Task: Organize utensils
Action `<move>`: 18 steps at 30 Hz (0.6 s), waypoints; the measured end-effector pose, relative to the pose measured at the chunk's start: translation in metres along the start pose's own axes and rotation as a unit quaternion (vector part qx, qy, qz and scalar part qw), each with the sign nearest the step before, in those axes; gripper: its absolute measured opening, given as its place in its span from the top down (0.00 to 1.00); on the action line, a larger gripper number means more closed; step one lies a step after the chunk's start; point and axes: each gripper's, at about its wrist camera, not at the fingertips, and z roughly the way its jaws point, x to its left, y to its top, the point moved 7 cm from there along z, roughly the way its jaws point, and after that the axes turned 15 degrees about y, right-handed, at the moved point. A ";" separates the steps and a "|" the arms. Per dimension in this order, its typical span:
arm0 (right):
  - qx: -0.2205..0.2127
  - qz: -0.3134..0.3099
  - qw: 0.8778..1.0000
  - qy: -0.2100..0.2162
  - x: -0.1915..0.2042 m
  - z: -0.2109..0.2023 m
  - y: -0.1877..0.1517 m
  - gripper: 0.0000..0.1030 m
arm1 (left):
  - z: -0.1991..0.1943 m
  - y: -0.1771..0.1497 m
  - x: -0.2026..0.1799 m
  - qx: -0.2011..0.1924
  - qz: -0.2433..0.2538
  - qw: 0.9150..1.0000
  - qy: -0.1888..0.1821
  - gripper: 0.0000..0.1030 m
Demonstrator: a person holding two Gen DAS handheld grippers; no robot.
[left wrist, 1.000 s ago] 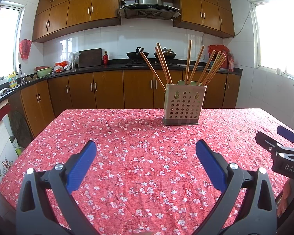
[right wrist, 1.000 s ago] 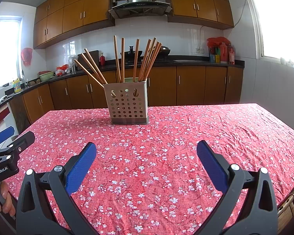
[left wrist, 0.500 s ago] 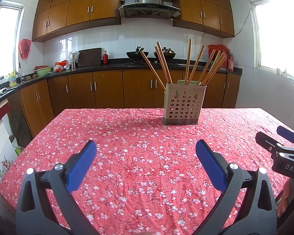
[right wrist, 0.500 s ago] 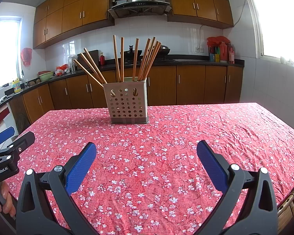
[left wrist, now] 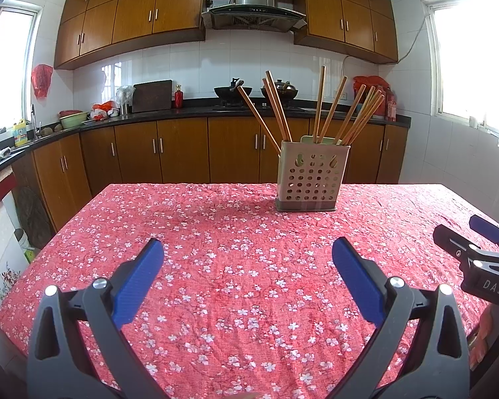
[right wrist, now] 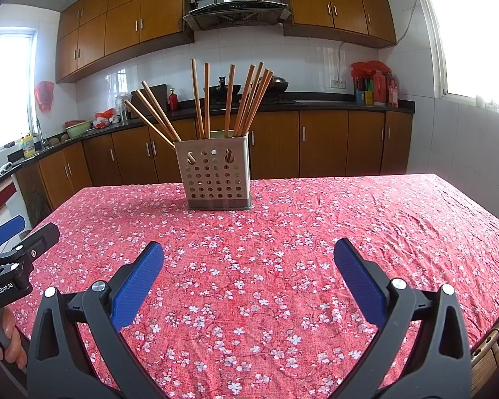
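your left claw hangs wide open over the near part of the worktop, its blue pads well apart and nothing between them. your right claw is spread just as wide and is likewise empty, low over the red flowered cloth that covers the worktop.

the utensil holder, a pale perforated box on a darker base, stands upright on the cloth toward the far edge, well apart from both claws. from the left wrist view it sits ahead and to the right of centre; from the right wrist view the same holder sits ahead and a little left of centre. the wooden chopsticks stand inside it with their ends fanned out above the rim, a few leaning left, some near upright, a cluster leaning right. a pale green piece just shows above the rim behind them; you cannot tell what it is.

at the right edge of the left wrist view you see the side of your right claw, with fingers of your hand on its grip below it. behind the worktop runs a row of brown kitchen cabinets.
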 end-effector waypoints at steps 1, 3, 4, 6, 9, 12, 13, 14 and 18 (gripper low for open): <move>0.000 0.000 1.000 0.000 0.000 0.000 0.000 0.02 | 0.001 0.000 0.000 0.000 0.000 1.000 0.000 0.04; 0.000 0.000 1.000 0.000 0.000 0.000 0.000 0.02 | 0.001 0.000 0.000 0.000 0.000 1.000 0.000 0.04; 0.000 0.000 1.000 0.000 0.000 0.000 0.000 0.02 | 0.001 -0.001 0.000 0.000 0.000 1.000 0.000 0.04; 0.000 0.000 1.000 0.000 0.000 0.000 0.000 0.02 | 0.001 0.000 0.001 0.000 0.001 1.000 0.000 0.04; 0.000 0.000 1.000 0.000 0.000 0.000 0.000 0.02 | 0.001 -0.001 0.000 0.000 0.001 1.000 0.000 0.04; 0.001 0.002 1.000 -0.001 0.001 0.001 -0.001 0.02 | 0.001 -0.001 0.000 0.000 0.001 1.000 0.001 0.04; 0.001 0.002 1.000 -0.001 0.001 0.001 -0.001 0.02 | 0.001 -0.001 0.000 0.001 0.001 1.000 0.001 0.04; 0.001 0.002 1.000 -0.002 0.001 0.002 -0.001 0.02 | 0.001 0.000 0.000 0.001 0.001 1.000 0.001 0.04; 0.001 0.002 1.000 -0.002 0.001 0.001 -0.001 0.02 | 0.001 0.000 0.000 0.002 0.000 1.000 0.001 0.04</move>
